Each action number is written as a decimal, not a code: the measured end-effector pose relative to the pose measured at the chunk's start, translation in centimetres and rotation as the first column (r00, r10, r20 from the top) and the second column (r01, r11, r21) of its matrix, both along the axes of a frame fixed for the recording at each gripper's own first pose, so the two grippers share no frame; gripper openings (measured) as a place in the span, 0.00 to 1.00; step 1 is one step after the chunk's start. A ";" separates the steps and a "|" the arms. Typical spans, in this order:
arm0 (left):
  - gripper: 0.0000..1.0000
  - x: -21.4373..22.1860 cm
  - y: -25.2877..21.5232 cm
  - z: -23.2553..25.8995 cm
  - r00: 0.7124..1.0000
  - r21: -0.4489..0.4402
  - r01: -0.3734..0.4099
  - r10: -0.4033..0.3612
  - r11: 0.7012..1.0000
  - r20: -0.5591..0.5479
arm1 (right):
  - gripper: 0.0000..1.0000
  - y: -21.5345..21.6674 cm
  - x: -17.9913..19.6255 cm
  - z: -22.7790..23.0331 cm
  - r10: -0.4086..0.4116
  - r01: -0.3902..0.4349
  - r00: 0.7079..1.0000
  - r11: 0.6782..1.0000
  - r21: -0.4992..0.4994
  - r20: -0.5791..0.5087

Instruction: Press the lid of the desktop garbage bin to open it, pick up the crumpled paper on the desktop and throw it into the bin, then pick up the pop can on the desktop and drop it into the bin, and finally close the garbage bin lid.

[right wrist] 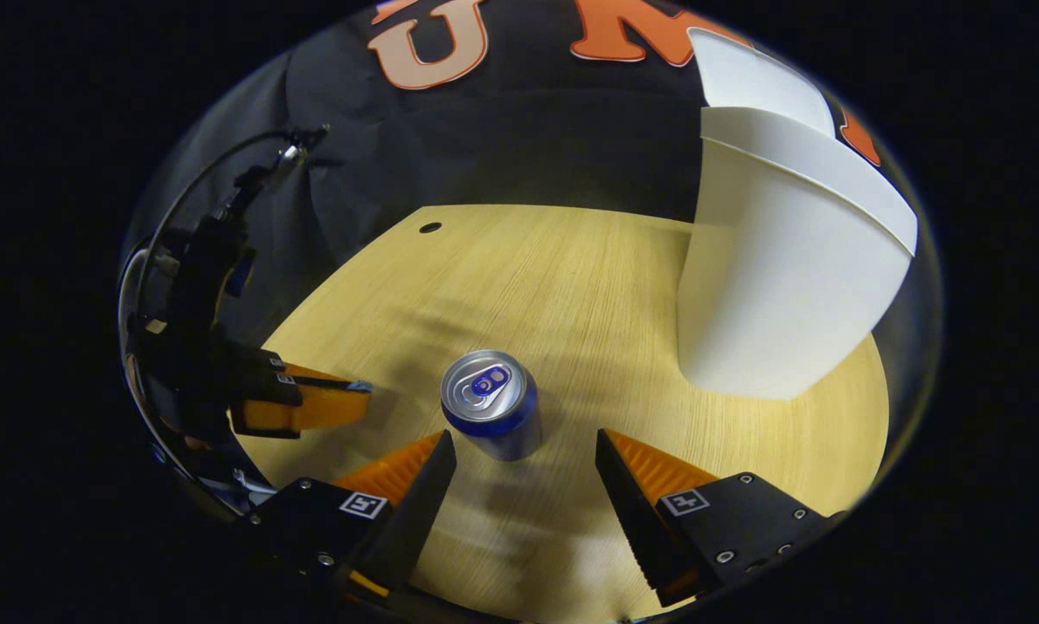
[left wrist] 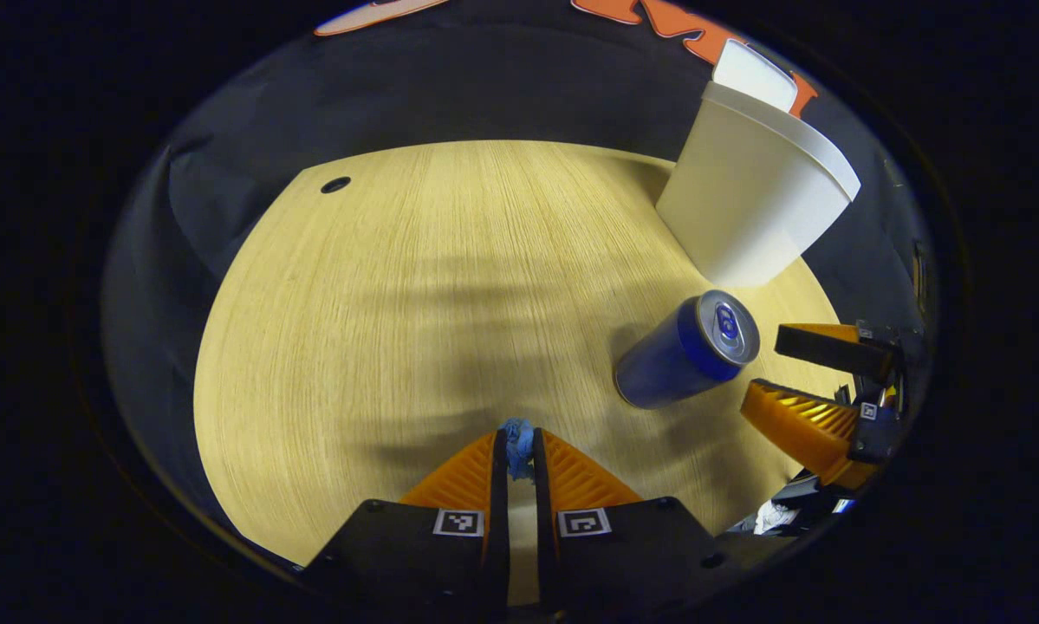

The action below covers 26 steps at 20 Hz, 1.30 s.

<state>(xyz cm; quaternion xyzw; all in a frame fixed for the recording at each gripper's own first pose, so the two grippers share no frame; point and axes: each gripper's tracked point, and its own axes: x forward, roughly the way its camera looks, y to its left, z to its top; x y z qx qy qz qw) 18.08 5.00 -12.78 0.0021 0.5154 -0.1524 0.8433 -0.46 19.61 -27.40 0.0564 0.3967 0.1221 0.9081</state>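
Observation:
A blue pop can [right wrist: 491,403] stands upright on the wooden table, just beyond and between the fingertips of my open right gripper [right wrist: 526,455], which does not touch it. The left gripper view has the can [left wrist: 688,351] right of centre, with the right gripper [left wrist: 762,368] open beside it. The white garbage bin [right wrist: 779,286] stands behind the can with its lid [right wrist: 757,78] raised; it also appears at the upper right as the bin [left wrist: 753,191]. My left gripper [left wrist: 519,438] is shut above bare table, with something small at its tips that I cannot make out. It also shows as the left gripper [right wrist: 363,390] left of the can.
The light wooden table [left wrist: 415,312] has a small round hole [left wrist: 335,185] near its far left edge, also seen as the hole [right wrist: 430,227]. Black cloth walls close in behind the table. A cable [right wrist: 216,173] hangs behind the left gripper's holder.

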 end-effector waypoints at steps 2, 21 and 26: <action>0.17 -0.3 0.9 0.6 1.000 0.002 -0.022 0.022 1.000 0.006 | 0.98 0.5 0.6 -0.7 0.045 -0.045 0.999 0.999 -0.006 -0.006; 0.17 0.1 7.0 3.6 0.996 0.019 -0.075 0.074 0.997 0.050 | 0.74 1.8 2.6 -1.4 0.103 -0.102 0.994 0.995 -0.012 0.030; 0.17 1.3 7.4 3.4 0.996 -0.003 -0.067 0.067 0.998 0.063 | 0.74 0.2 2.0 0.1 0.044 -0.044 0.997 0.999 0.006 0.063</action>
